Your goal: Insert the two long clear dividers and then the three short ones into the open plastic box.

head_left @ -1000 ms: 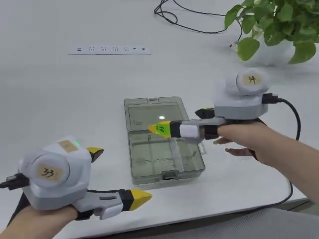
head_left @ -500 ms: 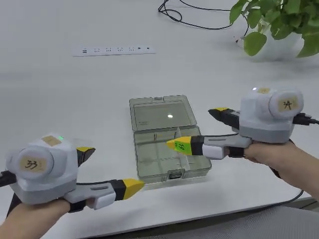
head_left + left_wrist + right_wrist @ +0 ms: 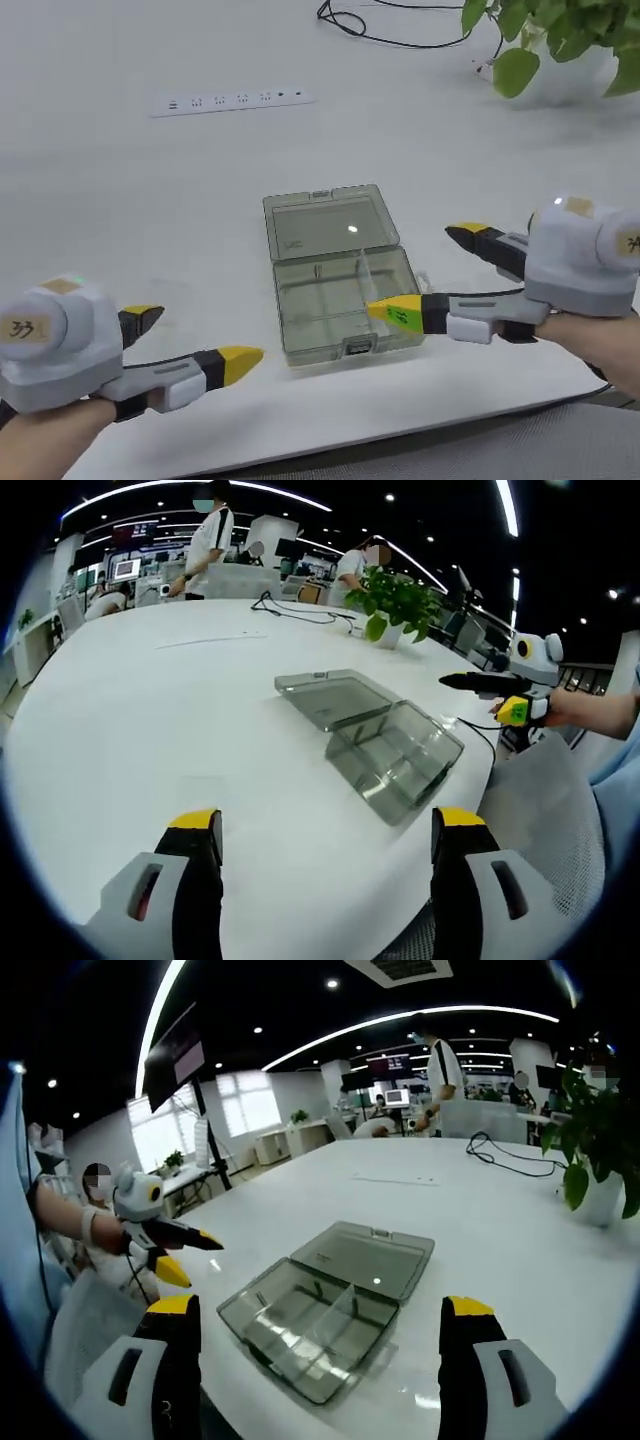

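The clear plastic box (image 3: 345, 300) lies open on the white table, its lid (image 3: 330, 225) flat behind the base. Clear dividers (image 3: 345, 1310) stand inside the base and split it into compartments. My right gripper (image 3: 425, 272) is open and empty, just right of the box, with its near yellow tip by the box's front right corner. My left gripper (image 3: 190, 338) is open and empty too, well left of the box near the table's front edge. The left gripper view has the box (image 3: 395, 750) ahead of the left gripper (image 3: 325, 825). The right gripper (image 3: 320, 1310) faces the box (image 3: 300, 1305).
A white power strip (image 3: 230, 100) lies at the back of the table. A potted plant (image 3: 560, 40) stands at the back right, beside a black cable (image 3: 400, 25). The table's front edge (image 3: 400, 425) runs close under both grippers. People stand far behind.
My right gripper has drawn back from above the box to its right side and nearer to me. The left gripper has drifted left and lower. The box has stayed put.
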Available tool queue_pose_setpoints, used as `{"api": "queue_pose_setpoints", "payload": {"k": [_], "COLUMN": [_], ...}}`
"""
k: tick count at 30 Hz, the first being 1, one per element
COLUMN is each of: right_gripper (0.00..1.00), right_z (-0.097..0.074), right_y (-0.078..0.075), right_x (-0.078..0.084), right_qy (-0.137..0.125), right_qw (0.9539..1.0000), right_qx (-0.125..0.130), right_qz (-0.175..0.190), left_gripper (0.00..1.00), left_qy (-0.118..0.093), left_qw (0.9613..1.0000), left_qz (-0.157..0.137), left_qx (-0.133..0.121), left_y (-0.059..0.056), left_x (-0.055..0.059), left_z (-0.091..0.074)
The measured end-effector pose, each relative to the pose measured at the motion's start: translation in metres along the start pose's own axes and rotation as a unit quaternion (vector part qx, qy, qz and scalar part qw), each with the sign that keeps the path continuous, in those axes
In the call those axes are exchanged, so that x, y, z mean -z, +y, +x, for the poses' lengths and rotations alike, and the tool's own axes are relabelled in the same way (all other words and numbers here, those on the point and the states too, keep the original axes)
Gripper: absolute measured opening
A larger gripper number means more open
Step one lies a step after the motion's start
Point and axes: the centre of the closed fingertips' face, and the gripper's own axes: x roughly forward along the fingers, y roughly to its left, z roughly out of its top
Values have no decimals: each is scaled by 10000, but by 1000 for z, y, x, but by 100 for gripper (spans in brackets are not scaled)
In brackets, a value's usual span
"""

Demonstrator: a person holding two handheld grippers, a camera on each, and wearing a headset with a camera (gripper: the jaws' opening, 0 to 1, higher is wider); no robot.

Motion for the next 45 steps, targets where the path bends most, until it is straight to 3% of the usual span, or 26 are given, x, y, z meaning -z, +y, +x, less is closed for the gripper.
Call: {"api": "queue_pose_setpoints", "payload": {"k": [6,8,9,11,12,15,17,18,19,22,23,32,37,45], "right_gripper": [100,100,100,100,100,100,100,100,100,100,100,100,100,98], "right_z": [-13,-19,-21,-22,-24,-29,-31,-33,-36,-39,-39,-36,-35,-32], "right_y": [-1,-8,-7,-9,-7,-7,-8,-8,-12,-16,-15,-12,-15,-10], "right_x": [9,14,15,17,17,17,18,18,19,20,20,25,25,27], "right_qy": [123,128,103,150,133,108,122,103,77,61,54,137,87,95], "right_qw": [9993,9993,9993,9994,9993,9994,9994,9994,9994,9995,9996,9995,9995,9996], "right_qx": [-40,-37,-45,-25,-26,7,29,32,44,64,61,77,159,122], "right_qz": [-339,-343,-353,-310,-337,-340,-336,-339,-323,-288,-285,-271,-253,-227], "left_gripper": [86,85,83,80,79,75,70,68,68,63,62,51,49,46], "left_qy": [429,629,899,827,1049,1102,1319,1569,1561,1809,1802,2195,2331,2321], "left_qw": [9984,9966,9939,9944,9911,9893,9854,9810,9813,9768,9772,9661,9623,9618], "left_qz": [6,40,63,90,6,-33,54,49,57,198,230,530,600,489], "left_qx": [-371,-525,-629,-644,-823,-952,-1078,-1137,-1121,-1126,-1100,-1248,-1264,-1363], "left_y": [22,31,38,40,49,59,67,70,71,74,73,81,84,87], "left_x": [8,12,18,15,19,16,19,25,24,30,29,35,40,37], "left_z": [-6,-7,-10,-7,-9,-8,-9,-11,-8,-7,-5,-1,1,0]}}
